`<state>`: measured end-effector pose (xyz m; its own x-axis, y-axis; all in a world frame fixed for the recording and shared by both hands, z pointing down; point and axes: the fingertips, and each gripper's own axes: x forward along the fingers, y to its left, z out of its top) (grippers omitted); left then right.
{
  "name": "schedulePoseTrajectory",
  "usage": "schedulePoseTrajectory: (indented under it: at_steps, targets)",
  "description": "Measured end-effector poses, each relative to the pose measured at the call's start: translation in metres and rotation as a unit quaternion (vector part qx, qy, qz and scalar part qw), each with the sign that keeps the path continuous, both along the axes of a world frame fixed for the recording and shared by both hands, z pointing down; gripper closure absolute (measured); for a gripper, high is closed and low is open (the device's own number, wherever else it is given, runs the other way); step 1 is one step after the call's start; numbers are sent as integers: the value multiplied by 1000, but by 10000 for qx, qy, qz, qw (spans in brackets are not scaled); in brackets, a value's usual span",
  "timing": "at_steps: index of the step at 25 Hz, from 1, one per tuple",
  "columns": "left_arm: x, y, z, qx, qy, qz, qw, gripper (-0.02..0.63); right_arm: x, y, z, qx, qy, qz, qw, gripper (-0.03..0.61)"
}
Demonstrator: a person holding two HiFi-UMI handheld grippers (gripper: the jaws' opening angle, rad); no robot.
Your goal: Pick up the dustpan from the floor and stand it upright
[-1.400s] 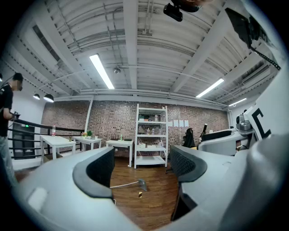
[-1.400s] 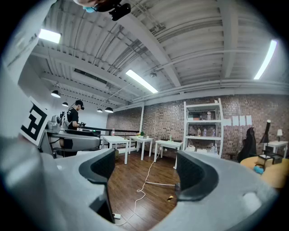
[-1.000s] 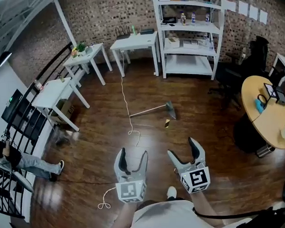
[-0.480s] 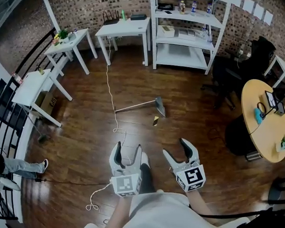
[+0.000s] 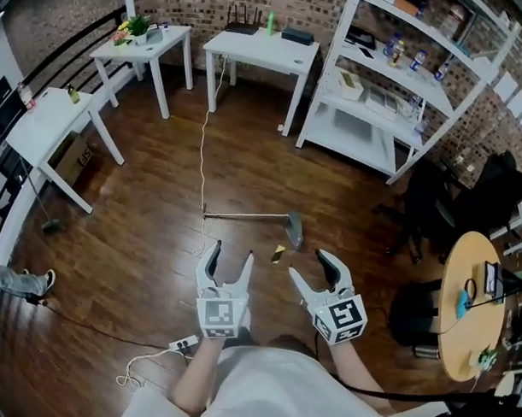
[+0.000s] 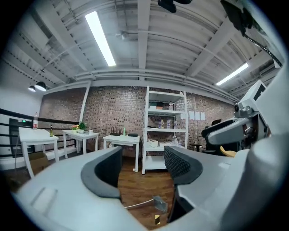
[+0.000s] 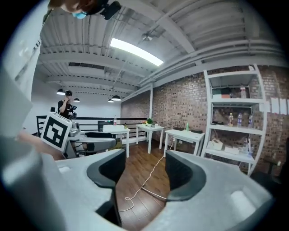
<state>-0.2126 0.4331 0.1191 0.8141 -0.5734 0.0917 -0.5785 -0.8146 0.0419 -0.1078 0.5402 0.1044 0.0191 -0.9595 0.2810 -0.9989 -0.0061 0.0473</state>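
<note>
The dustpan point(image 5: 293, 230) lies flat on the wooden floor, its long thin handle point(image 5: 244, 216) pointing left. A small yellow piece point(image 5: 279, 252) lies just in front of it. My left gripper point(image 5: 230, 256) hovers short of the handle, and my right gripper point(image 5: 310, 268) is below and right of the pan. Both pairs of jaws are closing with nothing between them. In the left gripper view the dustpan point(image 6: 160, 203) shows low between the jaws of that gripper point(image 6: 143, 169), farther off. The right gripper point(image 7: 144, 173) looks past it at the floor.
A white cable point(image 5: 201, 163) runs from the back table point(image 5: 264, 51) down past the handle to a power strip point(image 5: 182, 343). A white shelf unit point(image 5: 385, 79) stands at the back right. A dark office chair point(image 5: 436, 206) and a round wooden table point(image 5: 470, 307) are at the right.
Both grippers have advanced across the floor and now sit just short of the dustpan. Their jaws stand narrower than before. The dustpan has not moved.
</note>
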Motion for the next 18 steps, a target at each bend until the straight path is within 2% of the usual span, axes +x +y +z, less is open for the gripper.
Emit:
schedulePoseTrajectory:
  at_steps: [6,11,14,18]
  targets:
    - [7,-86,31,-351,-302,-478,9978,310,20,-104,37,-479,-26,-561,9973,333]
    - [40,-149,69,-641,-615,-862,9923,313,64,-191,84,-868,36,-1190,9891,351]
    - [65,-200,105,-888,-749,-1107,9870,316,90,-251,134,-1298,59,-1579,9789,356]
    - [95,-267,161,-1397,-955,-1413,9754,324,121,-330,206,-1895,10,-2098,9592,357]
